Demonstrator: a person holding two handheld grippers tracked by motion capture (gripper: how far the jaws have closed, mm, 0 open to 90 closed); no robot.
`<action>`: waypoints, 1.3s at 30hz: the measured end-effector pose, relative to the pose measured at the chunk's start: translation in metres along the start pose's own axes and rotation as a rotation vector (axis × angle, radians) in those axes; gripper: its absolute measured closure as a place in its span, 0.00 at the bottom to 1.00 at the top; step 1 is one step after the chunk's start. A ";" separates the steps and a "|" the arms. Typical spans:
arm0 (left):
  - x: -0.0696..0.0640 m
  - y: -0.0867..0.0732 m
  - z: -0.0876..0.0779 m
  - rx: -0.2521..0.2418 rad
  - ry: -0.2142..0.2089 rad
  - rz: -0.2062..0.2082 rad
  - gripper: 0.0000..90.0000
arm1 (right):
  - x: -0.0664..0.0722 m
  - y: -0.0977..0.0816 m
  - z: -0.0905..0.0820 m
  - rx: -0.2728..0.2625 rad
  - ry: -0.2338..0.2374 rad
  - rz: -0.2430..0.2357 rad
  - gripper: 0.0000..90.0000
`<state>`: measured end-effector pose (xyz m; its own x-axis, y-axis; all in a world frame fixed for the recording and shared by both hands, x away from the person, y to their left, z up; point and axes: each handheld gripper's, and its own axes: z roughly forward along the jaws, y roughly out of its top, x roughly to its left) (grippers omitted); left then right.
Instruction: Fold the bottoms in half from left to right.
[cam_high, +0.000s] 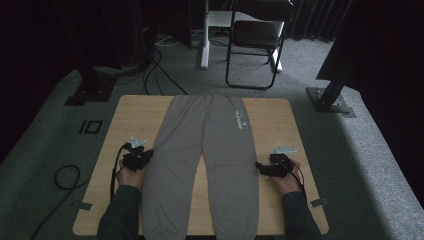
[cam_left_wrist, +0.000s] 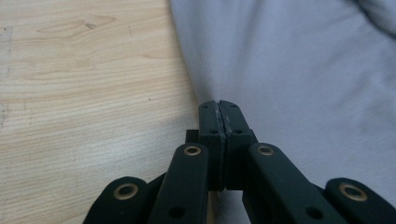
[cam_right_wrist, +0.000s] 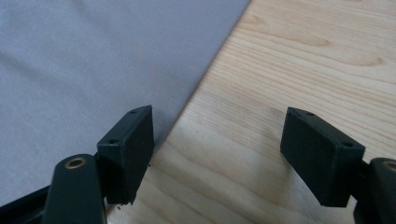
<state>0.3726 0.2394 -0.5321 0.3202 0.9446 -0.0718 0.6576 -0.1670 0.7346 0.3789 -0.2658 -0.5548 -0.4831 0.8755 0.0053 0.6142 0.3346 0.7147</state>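
Grey trousers (cam_high: 200, 165) lie flat; left gripper (cam_left_wrist: 219, 106) jaws clenched, right gripper (cam_right_wrist: 219, 154) jaws released.

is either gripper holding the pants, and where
The left gripper is shut at the pants' outer leg edge; a pinch cannot be told. The right gripper holds nothing.

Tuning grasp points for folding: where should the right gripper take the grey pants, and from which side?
Take the grey pants at the outer side edge of the leg beside the right gripper, coming from the bare table side. The cloth lies flat, so that edge seems the easiest part for open jaws to slip around.
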 end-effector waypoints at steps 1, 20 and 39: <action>-0.001 0.001 -0.002 -0.012 -0.012 -0.002 1.00 | 0.000 -0.001 -0.001 0.001 0.002 -0.003 0.28; -0.127 0.077 0.005 -0.127 -0.344 0.208 1.00 | 0.002 -0.002 0.000 -0.011 0.011 -0.009 0.28; -0.251 0.112 0.073 -0.055 -0.518 0.240 1.00 | 0.001 -0.003 0.000 -0.022 0.018 -0.015 0.28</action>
<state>0.4160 -0.0371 -0.4810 0.7575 0.6182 -0.2098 0.4933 -0.3315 0.8042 0.3770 -0.2656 -0.5569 -0.5034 0.8641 0.0067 0.5928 0.3396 0.7302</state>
